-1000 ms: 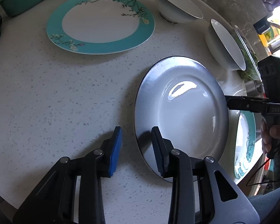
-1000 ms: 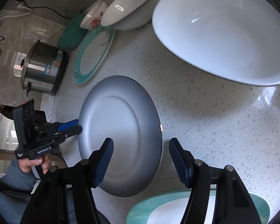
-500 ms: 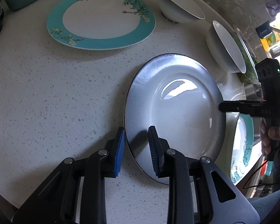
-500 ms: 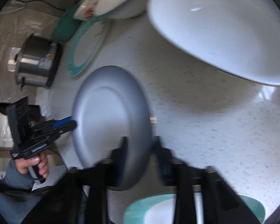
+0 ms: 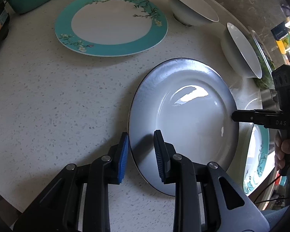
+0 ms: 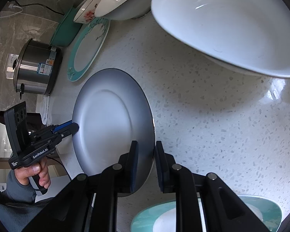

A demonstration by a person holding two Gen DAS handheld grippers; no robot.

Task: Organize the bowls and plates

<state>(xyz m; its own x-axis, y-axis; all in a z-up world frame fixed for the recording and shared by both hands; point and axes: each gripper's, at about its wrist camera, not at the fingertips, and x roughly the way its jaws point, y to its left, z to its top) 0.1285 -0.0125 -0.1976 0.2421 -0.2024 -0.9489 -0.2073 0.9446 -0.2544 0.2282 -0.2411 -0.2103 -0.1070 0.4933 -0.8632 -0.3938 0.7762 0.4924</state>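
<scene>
A grey plate with a dark rim [image 5: 185, 119] lies on the speckled counter; it also shows in the right wrist view [image 6: 110, 119]. My left gripper [image 5: 140, 152] has its blue pads on either side of the plate's near rim, clamped on it. My right gripper [image 6: 146, 164] is clamped on the opposite rim; it appears in the left wrist view [image 5: 261, 118] at the plate's right edge. A teal-rimmed floral plate [image 5: 110, 23] lies behind. A second teal plate [image 6: 206, 214] lies partly under the grey plate's right side.
Two white bowls [image 5: 191, 9] [image 5: 241, 50] stand at the back right. A floral bowl [image 6: 87, 11], a teal dish [image 6: 65, 31] and a steel cooker [image 6: 36, 67] stand at the far left. A large white bowl [image 6: 228, 25] looms close in the right wrist view.
Both grippers have closed from open onto opposite rims of the grey plate. The plate has shifted slightly on the counter.
</scene>
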